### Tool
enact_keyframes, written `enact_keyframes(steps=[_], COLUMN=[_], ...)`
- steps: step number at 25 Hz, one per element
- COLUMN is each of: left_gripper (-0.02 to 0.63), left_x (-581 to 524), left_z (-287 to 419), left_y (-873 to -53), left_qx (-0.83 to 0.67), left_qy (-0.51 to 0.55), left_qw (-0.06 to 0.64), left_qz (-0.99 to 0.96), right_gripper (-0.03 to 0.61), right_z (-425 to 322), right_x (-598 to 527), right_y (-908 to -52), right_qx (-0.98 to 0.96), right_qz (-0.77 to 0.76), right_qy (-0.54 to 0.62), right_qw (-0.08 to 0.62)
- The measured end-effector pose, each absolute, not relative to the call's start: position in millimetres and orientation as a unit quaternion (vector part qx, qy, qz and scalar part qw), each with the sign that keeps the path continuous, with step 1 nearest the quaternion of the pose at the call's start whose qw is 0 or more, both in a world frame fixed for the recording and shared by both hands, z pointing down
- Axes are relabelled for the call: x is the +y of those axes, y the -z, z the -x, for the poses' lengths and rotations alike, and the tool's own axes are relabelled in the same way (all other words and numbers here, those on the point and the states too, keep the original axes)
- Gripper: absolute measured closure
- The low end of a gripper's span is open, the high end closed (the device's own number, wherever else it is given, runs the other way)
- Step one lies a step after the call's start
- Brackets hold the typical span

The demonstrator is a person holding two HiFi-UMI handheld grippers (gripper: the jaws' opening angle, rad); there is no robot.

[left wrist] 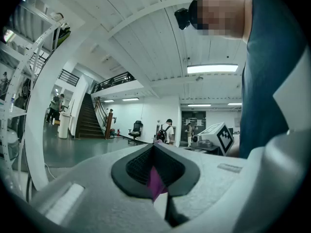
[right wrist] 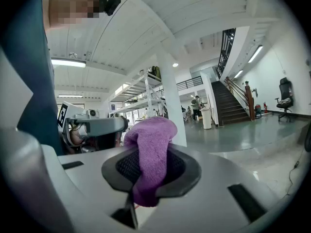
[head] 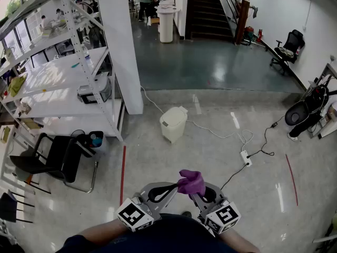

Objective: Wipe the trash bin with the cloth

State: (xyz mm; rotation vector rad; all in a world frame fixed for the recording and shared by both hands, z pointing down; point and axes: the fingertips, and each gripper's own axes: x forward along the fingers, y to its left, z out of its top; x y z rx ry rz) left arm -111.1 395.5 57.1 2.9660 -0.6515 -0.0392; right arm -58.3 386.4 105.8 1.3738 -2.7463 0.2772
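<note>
The cream trash bin [head: 172,123] stands with its lid closed on the floor, a couple of steps ahead of me and well apart from both grippers. A purple cloth [head: 191,183] is bunched up close to my body between the two gripper tips. My right gripper [head: 198,193] is shut on it, and the cloth [right wrist: 149,154] bulges out over its pads. My left gripper [head: 169,190] is also shut, with a thin strip of the purple cloth [left wrist: 155,179] pinched between its pads. Both grippers point toward each other.
A white shelving rack [head: 63,83] and a black chair [head: 52,157] stand to the left, with a white pillar [head: 124,46] behind the bin. A power strip [head: 246,158] and cables lie on the floor to the right. Red tape lines [head: 123,173] mark the floor.
</note>
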Motion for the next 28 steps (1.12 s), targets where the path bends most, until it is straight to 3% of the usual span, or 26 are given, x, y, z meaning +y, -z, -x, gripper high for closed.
enact_keyframes(steps=[16,28], left_gripper=[0.615,0.615], left_x=[397.1,384.0], left_z=[102.1,42.6], left_y=[-60.4,-56.6], left_qx=[-0.209,-0.235], left_qy=[0.007,-0.003], left_qw=[0.057,0.046], left_qz=[-0.976,-0.971], right_gripper=[0.5,0.5], right_z=[48.3,-10.0], right_x=[386.0,369.6], right_y=[-111.5,-115.9], right_qx=[-0.885,-0.897], right_qz=[-0.452,-0.426], right_qy=[-0.107,-0.111], right_qw=[0.041,0.032])
